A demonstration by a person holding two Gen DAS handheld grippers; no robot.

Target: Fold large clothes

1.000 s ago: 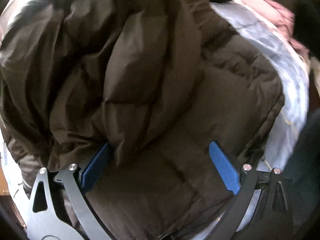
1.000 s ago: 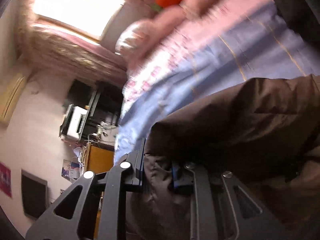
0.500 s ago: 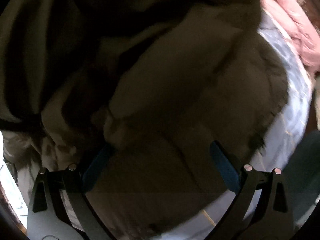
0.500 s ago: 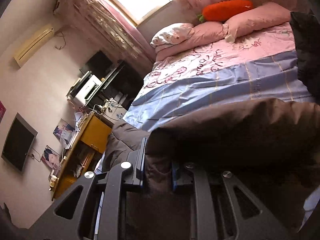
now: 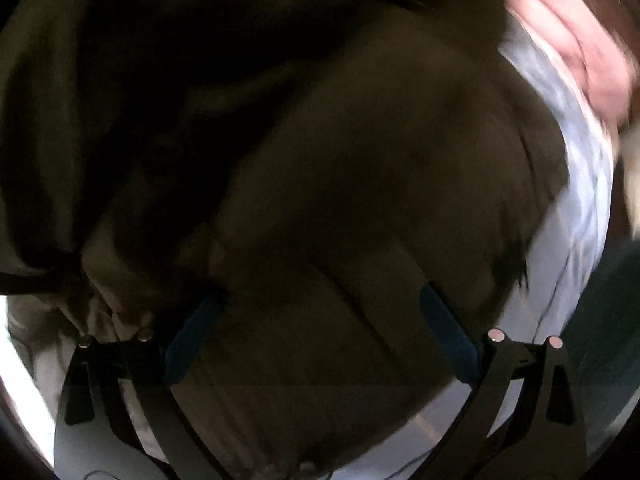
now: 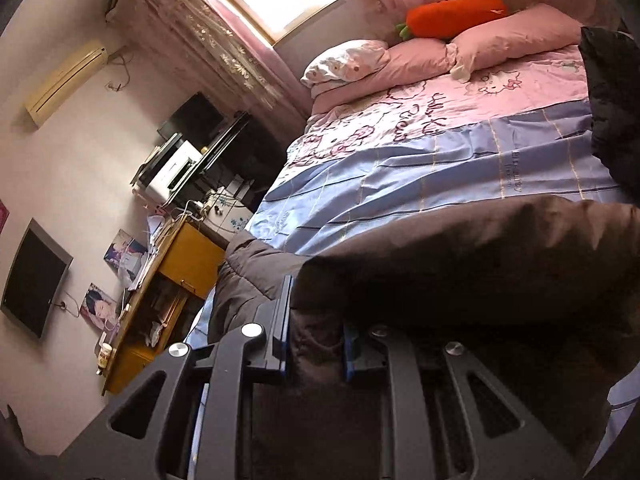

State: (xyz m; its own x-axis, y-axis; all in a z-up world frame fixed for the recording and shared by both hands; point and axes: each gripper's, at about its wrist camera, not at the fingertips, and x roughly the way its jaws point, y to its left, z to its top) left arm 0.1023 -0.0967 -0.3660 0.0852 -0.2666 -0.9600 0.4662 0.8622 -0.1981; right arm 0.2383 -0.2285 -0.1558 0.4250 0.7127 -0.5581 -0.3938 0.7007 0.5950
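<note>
Bedroom setting: a bed (image 6: 420, 184) with a pink and pale blue printed cover fills the middle of the right wrist view, under a bright window.

Right gripper (image 6: 314, 344): its blue-padded fingers are drawn close and pinch a fold of the brown padded jacket (image 6: 460, 264). The cloth bulges up from between the pads and stretches off to the right as a raised ridge across the foot of the bed. A further part of the jacket hangs over the bed's near left corner.

Left gripper (image 5: 320, 320): fingers spread wide, pointing steeply down onto the same jacket (image 5: 380, 184). Brown cloth fills the gap between them; the left finger's tip is buried in a fold. The picture is dark and blurred, so whether either pad presses the cloth cannot be told. Pale blue bed cover (image 5: 576, 200) shows along the right edge of the jacket, with pink beyond it.

Further out, right wrist view: pink pillows (image 6: 512, 36) at the head of the bed, an orange carrot-shaped cushion (image 6: 452, 16) lying on them, and a dark garment (image 6: 612, 112) on the bed's right side. Beside the bed stands a yellow wooden cabinet (image 6: 188, 264), cluttered on top. A printer (image 6: 172, 172) sits on a dark shelf behind it. An air conditioner (image 6: 66, 80) and a black wall screen (image 6: 34, 276) hang on the wall.
</note>
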